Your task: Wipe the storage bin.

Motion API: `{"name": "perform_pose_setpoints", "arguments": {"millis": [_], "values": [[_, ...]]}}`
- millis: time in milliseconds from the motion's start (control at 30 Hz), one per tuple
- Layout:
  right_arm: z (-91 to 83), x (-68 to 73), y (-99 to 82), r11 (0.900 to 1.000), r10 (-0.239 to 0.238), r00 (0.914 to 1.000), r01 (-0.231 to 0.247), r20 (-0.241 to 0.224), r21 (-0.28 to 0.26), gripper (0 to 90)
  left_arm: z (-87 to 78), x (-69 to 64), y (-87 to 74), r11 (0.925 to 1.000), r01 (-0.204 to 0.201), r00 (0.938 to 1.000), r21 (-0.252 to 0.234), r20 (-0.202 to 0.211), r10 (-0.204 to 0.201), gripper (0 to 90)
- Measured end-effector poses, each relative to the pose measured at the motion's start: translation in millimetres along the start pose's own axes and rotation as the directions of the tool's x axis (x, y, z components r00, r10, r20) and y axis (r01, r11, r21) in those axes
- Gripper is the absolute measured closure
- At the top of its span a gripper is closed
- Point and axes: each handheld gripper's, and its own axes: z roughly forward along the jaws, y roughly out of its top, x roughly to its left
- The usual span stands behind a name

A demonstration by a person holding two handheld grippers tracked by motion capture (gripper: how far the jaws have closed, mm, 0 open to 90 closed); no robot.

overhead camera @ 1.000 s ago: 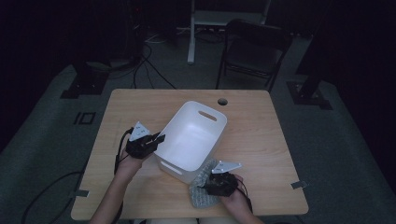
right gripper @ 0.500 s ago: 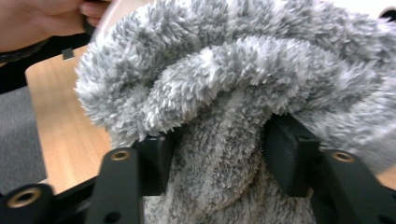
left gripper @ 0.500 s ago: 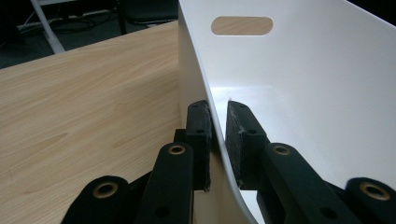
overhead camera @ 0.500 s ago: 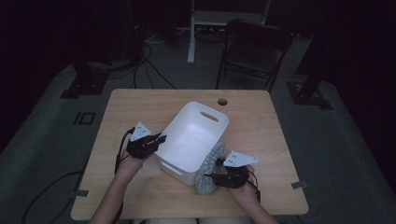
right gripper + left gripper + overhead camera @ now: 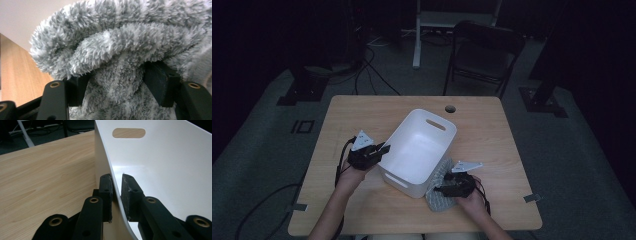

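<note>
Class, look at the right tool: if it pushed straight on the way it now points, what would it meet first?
The grey fleece: it already lies between the right tool's jaws, which have just been opening. Behind it is probably the white bin, though depth is unclear.

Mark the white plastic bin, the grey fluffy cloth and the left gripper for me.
white plastic bin [image 5: 414,150], high view, inner floor.
grey fluffy cloth [image 5: 110,50], right gripper view, folded edge.
left gripper [image 5: 116,192], left gripper view, between the pads clamping the bin's wall.
</note>
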Motion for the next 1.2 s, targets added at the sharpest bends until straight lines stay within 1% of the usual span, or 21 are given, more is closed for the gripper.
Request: {"name": "perform_pose_setpoints", "arguments": {"millis": [33,133,167,233,333,400,467,500,567,600,667,700,733,800,833,867,900,967,1067,1200], "values": [[0.0,0.0,0.0,1.0000,0.000,1.0000,0.000,0.000,0.000,38.1,0.0,0.0,0.0,1.0000,0.000,1.0000,0.000,0.000,0.000,79.0],[-2.2,6.2,6.3,0.9975,-0.064,0.9974,0.063,0.033,0.032,40.8,0.2,-0.6,0.4,1.0000,-0.003,1.0000,0.003,-0.008,0.003,79.1],[-3.4,7.4,8.1,0.9966,-0.076,0.9964,0.075,0.037,0.035,41.1,0.1,-0.6,0.5,1.0000,-0.002,1.0000,0.004,-0.009,0.002,79.2],[-6.3,9.1,10.6,0.9962,-0.083,0.9957,0.082,0.041,0.029,41.1,0.3,-1.1,0.2,1.0000,-0.002,0.9999,-0.002,-0.015,0.002,79.3],[-15.3,13.8,17.5,0.9939,-0.109,0.9923,0.110,0.058,-0.011,41.0,0.2,-0.9,-0.1,1.0000,-0.002,0.9999,-0.005,-0.015,0.002,79.2],[-25.1,17.9,23.3,0.9885,-0.132,0.9891,0.136,0.065,-0.066,41.0,0.2,-0.9,-0.1,1.0000,-0.006,0.9999,-0.005,-0.014,0.005,79.2],[-38.2,22.2,31.0,0.9749,-0.159,0.9847,0.168,0.070,-0.146,40.9,0.3,-1.0,0.0,1.0000,-0.007,0.9999,-0.005,-0.013,0.007,79.2],[-41.5,23.2,33.7,0.9701,-0.168,0.9832,0.178,0.070,-0.165,40.6,0.3,-0.9,-0.1,1.0000,-0.006,0.9999,-0.005,-0.010,0.006,79.2],[-46.2,25.1,38.2,0.9555,-0.196,0.9772,0.209,0.082,-0.208,39.5,0.5,-0.8,0.1,1.0000,-0.005,0.9999,-0.004,-0.010,0.005,79.3],[-45.9,24.6,38.8,0.9533,-0.203,0.9759,0.216,0.080,-0.211,38.6,0.6,-0.8,0.3,1.0000,-0.006,0.9999,-0.003,-0.009,0.006,79.3],[-43.4,21.4,36.5,0.9502,-0.199,0.9778,0.209,0.067,-0.231,36.1,0.7,-1.2,0.4,1.0000,-0.009,0.9999,-0.003,-0.006,0.009,79.4],[-41.5,19.8,35.1,0.9517,-0.188,0.9802,0.198,0.062,-0.235,34.5,0.7,-1.2,0.5,1.0000,-0.009,0.9999,-0.002,-0.005,0.009,79.5],[-39.1,18.2,34.3,0.9558,-0.178,0.9825,0.186,0.057,-0.228,34.1,0.6,-1.1,0.4,1.0000,-0.008,1.0000,-0.002,-0.003,0.008,79.6],[-36.8,16.5,32.1,0.9574,-0.178,0.9824,0.186,0.058,-0.221,34.3,0.4,-1.2,0.6,0.9999,-0.014,0.9999,0.002,-0.002,0.014,79.7],[-35.5,15.7,31.4,0.9597,-0.178,0.9821,0.187,0.061,-0.210,34.3,0.3,-1.2,0.5,0.9999,-0.014,0.9999,0.002,-0.001,0.014,79.7],[-33.5,14.5,30.5,0.9638,-0.176,0.9822,0.186,0.066,-0.191,34.3,0.3,-1.3,0.5,0.9999,-0.016,0.9999,0.002,-0.001,0.016,79.7],[-32.4,13.5,29.6,0.9653,-0.177,0.9820,0.186,0.067,-0.183,34.3,0.2,-1.4,0.5,0.9999,-0.015,0.9999,0.003,-0.002,0.015,79.7],[-28.7,9.7,27.6,0.9734,-0.166,0.9839,0.174,0.068,-0.149,34.3,0.2,-1.5,0.5,0.9999,-0.016,0.9999,0.003,-0.003,0.016,79.7],[-22.5,4.1,22.7,0.9805,-0.163,0.9841,0.169,0.071,-0.100,35.4,0.2,-1.4,0.5,0.9999,-0.016,0.9999,0.003,-0.003,0.016,79.7],[-12.6,-5.7,15.2,0.9897,-0.133,0.9895,0.136,0.057,-0.046,35.2,0.1,-1.3,0.3,0.9999,-0.012,0.9999,0.002,-0.004,0.012,79.6]]}}
